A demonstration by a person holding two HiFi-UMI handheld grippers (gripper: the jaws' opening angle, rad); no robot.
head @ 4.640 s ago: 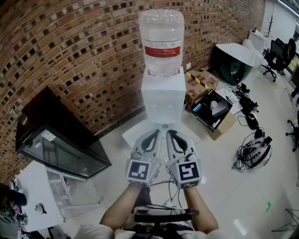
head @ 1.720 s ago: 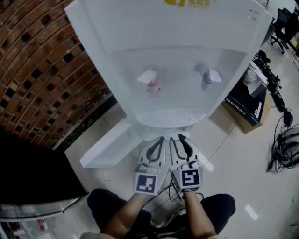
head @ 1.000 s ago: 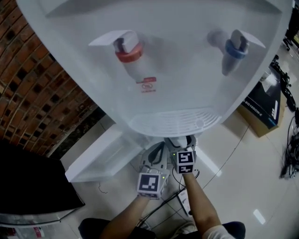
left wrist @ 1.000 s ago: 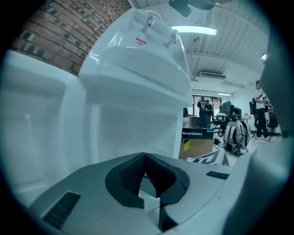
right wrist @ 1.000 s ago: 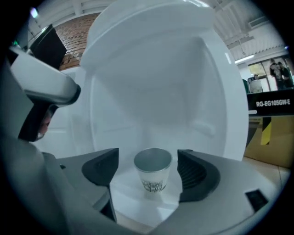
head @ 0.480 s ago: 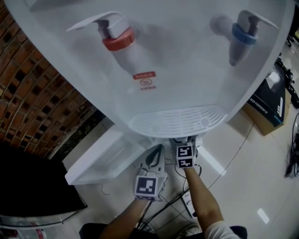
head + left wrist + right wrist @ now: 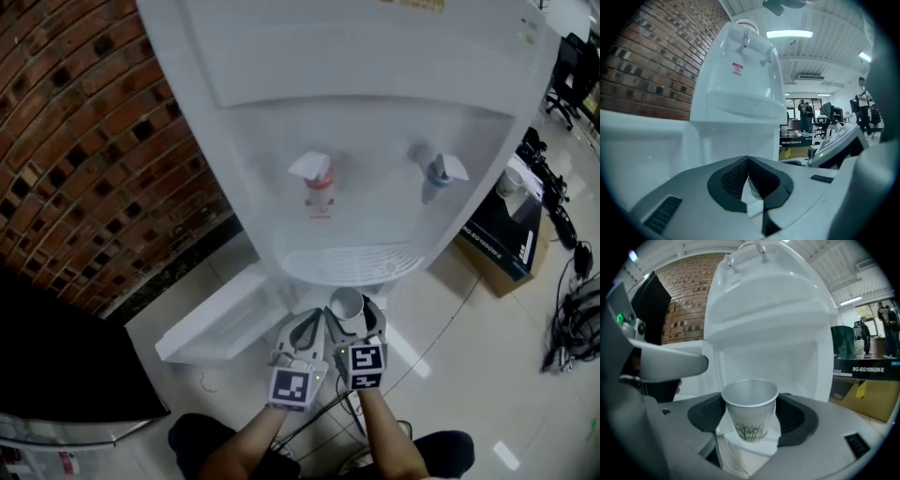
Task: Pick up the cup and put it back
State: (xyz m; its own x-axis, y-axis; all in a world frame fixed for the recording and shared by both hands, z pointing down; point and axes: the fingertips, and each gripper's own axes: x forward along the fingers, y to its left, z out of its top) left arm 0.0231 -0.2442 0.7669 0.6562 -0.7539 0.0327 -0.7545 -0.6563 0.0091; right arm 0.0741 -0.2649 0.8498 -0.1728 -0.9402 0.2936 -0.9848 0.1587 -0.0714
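A white paper cup [image 7: 346,305] with a tree print [image 7: 750,417] stands upright between the pads of my right gripper [image 7: 349,317], whose jaws have just been closing and now press its sides. In the right gripper view the gripper [image 7: 751,420] holds the cup in front of the open lower compartment [image 7: 764,362] of the white water dispenser [image 7: 375,141]. The cup hangs just below the drip tray [image 7: 352,262]. My left gripper [image 7: 307,330] is beside it on the left, its jaws [image 7: 748,161] shut and empty.
A red tap [image 7: 319,183] and a blue tap [image 7: 437,173] stick out above the tray. The dispenser's white lower door [image 7: 216,323] lies swung open to the left. A brick wall [image 7: 84,141] is behind, a black box [image 7: 502,234] and cables [image 7: 577,309] lie right.
My right gripper, which reached under the drip tray, has drawn back and up with the cup now showing between its jaws. The left gripper rose a little. The head view has pulled back.
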